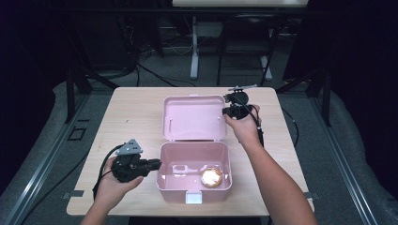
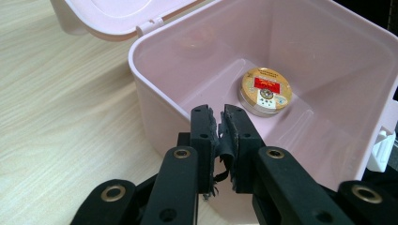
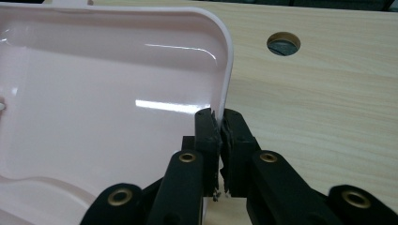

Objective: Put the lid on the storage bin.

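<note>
A: Lid point(image 3: 112, 108) lies flung back flat behind the pink box point(image 1: 164, 180); the right gripper point(image 3: 219, 123) pinches its side rim.

B: Left gripper point(image 2: 220, 123) clamps the box's left wall. It should steady there while the right swings the lid over the round tin point(image 2: 266, 90) inside.

The words on the round tin point(image 2: 266, 91) were too small to read, and the pink lid point(image 3: 94, 117) was cut off at the picture's left edge.

Lighting: overhead light is brightening the table point(image 1: 141, 108), surroundings lying dark. Glare is streaking the lid point(image 3: 117, 93) and washing out the round tin point(image 1: 211, 177). Near jaws are blurring slightly.
</note>
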